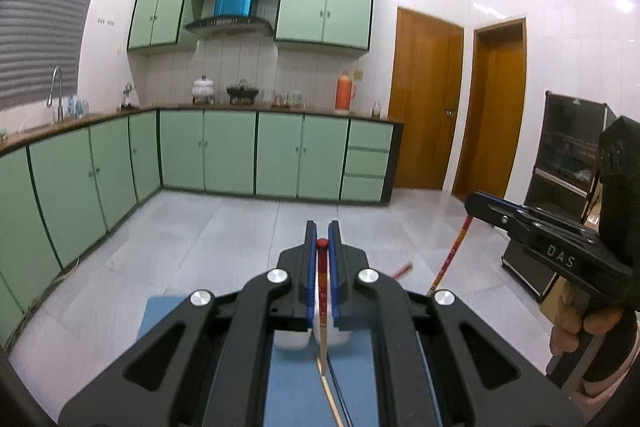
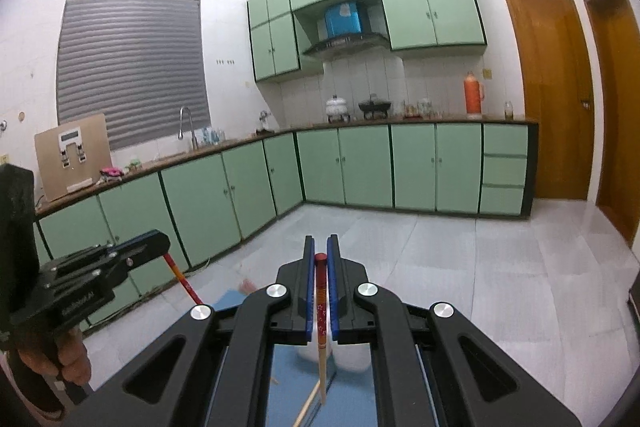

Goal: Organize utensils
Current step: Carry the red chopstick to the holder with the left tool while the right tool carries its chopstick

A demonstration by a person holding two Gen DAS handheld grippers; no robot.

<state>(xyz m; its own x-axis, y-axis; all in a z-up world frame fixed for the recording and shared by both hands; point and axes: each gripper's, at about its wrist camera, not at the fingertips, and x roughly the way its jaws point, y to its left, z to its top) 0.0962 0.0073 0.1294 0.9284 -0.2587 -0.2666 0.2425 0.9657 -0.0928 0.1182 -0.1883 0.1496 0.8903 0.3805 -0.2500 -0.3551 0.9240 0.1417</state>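
My left gripper (image 1: 322, 227) is shut on a chopstick (image 1: 322, 279) with a red cap and a red flowered upper part. The stick hangs down between the blue pads (image 1: 307, 267) towards a white container (image 1: 292, 341) on a blue mat (image 1: 288, 387). My right gripper (image 2: 321, 241) is shut on a matching chopstick (image 2: 320, 307) above the white container (image 2: 352, 359). Each gripper shows in the other's view: the right gripper (image 1: 474, 201) with its chopstick (image 1: 452, 255) slanting down, the left gripper (image 2: 160, 241) with its chopstick (image 2: 184, 279). Both are held high above the mat.
More pale sticks (image 2: 306, 407) lie on the blue mat (image 2: 288, 379). Beyond is grey tiled floor (image 1: 224, 239), green cabinets (image 1: 228, 151) along two walls, wooden doors (image 1: 424, 99) and a black cabinet (image 1: 568, 163) at the right. A person's hand (image 1: 576, 323) holds the right gripper.
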